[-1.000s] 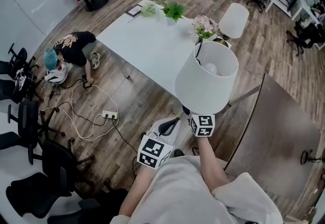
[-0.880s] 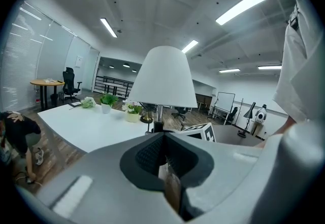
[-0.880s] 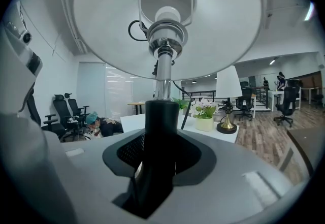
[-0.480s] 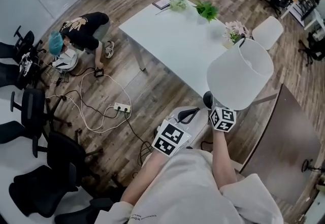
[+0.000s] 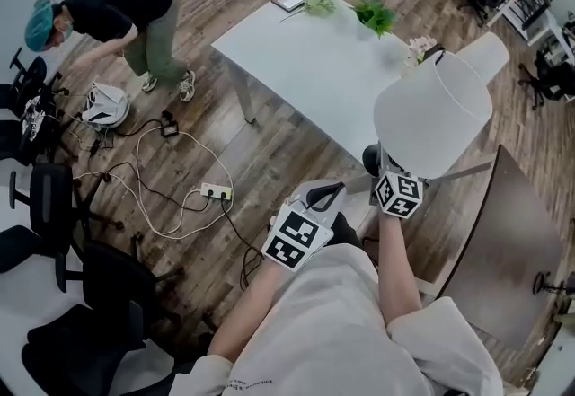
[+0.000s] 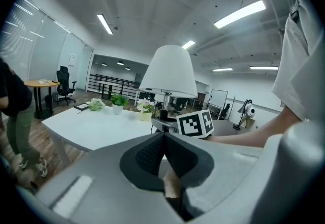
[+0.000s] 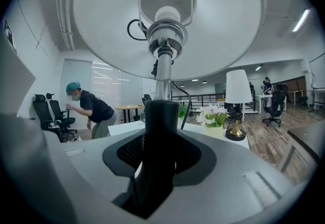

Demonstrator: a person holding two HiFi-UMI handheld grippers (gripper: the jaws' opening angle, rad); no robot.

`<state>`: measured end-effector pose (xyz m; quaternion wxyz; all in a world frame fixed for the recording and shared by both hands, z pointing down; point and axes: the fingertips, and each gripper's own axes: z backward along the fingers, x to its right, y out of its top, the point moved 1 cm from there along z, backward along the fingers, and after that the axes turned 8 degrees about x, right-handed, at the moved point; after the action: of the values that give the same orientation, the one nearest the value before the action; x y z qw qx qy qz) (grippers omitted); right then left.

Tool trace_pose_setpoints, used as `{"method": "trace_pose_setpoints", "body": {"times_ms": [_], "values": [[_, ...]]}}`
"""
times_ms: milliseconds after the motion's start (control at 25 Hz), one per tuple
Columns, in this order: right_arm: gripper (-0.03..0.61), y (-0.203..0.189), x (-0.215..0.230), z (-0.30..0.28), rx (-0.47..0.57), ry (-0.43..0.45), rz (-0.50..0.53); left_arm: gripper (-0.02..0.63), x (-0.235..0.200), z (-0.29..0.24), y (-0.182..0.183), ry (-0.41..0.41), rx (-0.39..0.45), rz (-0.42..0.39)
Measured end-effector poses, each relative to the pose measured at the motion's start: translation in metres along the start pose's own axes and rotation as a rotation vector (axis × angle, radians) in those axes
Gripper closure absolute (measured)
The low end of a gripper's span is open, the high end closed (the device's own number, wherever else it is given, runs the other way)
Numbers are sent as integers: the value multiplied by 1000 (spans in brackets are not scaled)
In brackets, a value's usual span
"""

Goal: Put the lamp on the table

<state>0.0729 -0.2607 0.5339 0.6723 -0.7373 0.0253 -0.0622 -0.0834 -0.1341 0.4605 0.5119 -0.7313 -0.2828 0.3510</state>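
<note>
Lamp (image 5: 433, 114): white shade, dark stem, held upright in air beside near edge of white tabletop (image 5: 305, 53), not resting on it.
Right hand-held gripper (image 7: 160, 159): jaws clamped on lamp stem, below bulb socket.
Left hand-held gripper (image 6: 163, 149): jaws pressed together, nothing between; beside right one, apart from lamp.
On tabletop: second lamp (image 7: 235, 101), flower pot (image 7: 214, 116), green plants (image 5: 375, 17).
Person (image 5: 117, 8) bent over, far left.
Power strip (image 5: 214, 192), cables on wooden floor (image 5: 225, 152).
</note>
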Motion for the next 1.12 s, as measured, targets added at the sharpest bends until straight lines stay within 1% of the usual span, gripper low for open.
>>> {"method": "trace_pose_setpoints", "body": {"times_ms": [120,320,520,920,1120], "values": [[413,5,-2,-17,13,-8,6,614,-11,2,1,-2,-5,-5],[413,7,-9,-61,27,5,3,614,-38,-7,2,-2,-34,-30],[413,4,-14,-114,34,18,-8,614,-77,-24,5,11,-66,-38],[413,-17,-27,-211,11,48,-8,614,-162,-70,16,33,-85,7],[411,-23,-25,-255,15,56,-13,614,-203,-94,16,49,-101,37]]}}
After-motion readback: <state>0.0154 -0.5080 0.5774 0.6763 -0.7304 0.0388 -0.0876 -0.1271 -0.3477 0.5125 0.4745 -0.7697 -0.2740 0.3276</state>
